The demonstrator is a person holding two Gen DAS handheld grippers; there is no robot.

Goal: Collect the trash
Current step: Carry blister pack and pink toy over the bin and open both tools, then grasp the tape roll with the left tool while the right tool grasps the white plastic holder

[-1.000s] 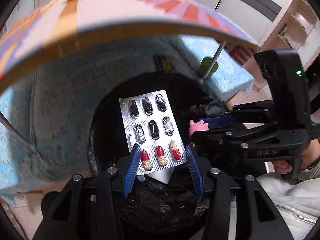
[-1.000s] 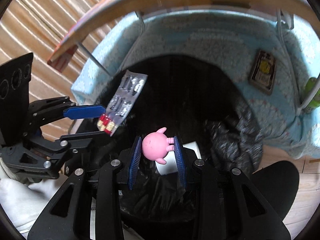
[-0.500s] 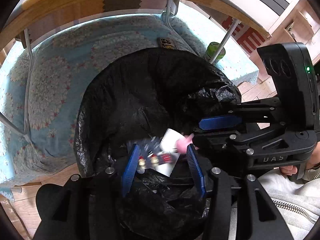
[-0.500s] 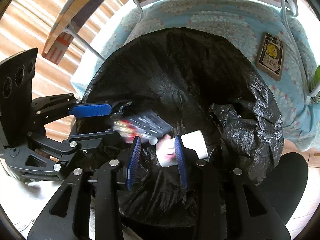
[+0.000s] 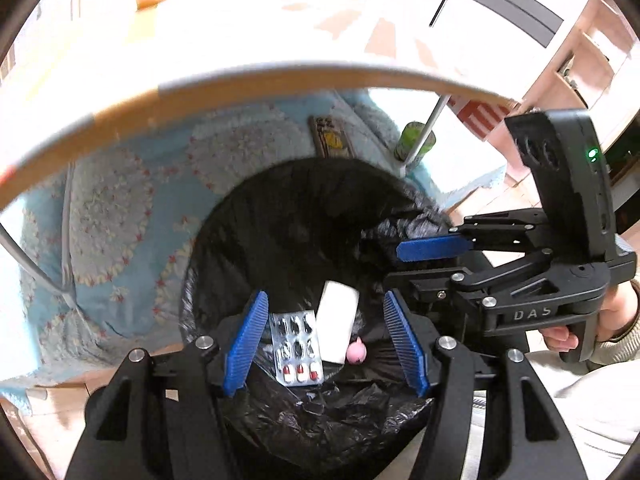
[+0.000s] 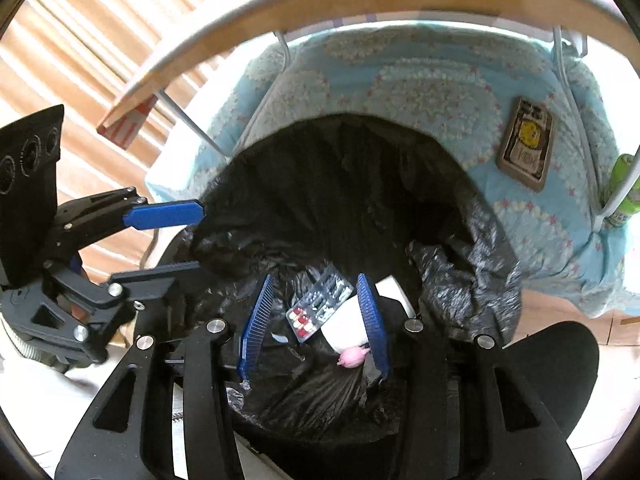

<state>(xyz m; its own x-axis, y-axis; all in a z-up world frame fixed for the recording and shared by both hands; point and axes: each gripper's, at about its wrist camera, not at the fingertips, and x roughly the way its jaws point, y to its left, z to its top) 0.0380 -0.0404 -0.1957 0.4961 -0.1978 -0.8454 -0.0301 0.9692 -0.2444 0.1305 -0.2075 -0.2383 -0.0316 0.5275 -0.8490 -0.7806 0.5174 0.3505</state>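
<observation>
Dropped from my opening jaws, blister pack point(image 5: 297, 347) and pink toy point(image 5: 356, 353) now lie in the black-lined bin point(image 5: 256, 240) beside a white carton point(image 5: 337, 326), my left gripper point(image 5: 326, 344) and right gripper point(image 6: 316, 322) standing apart, empty, low enough to snag the liner.

The raised letters "DAS" stand on the side of the black plastic body of the right gripper point(image 5: 430, 258), seen from the left wrist view. The brown rectangular card with a yellow emblem point(image 6: 527, 144) lying on the light blue floral quilt point(image 6: 420, 80) bears dark print, too small and blurred to read. No other writing is legible.
</observation>
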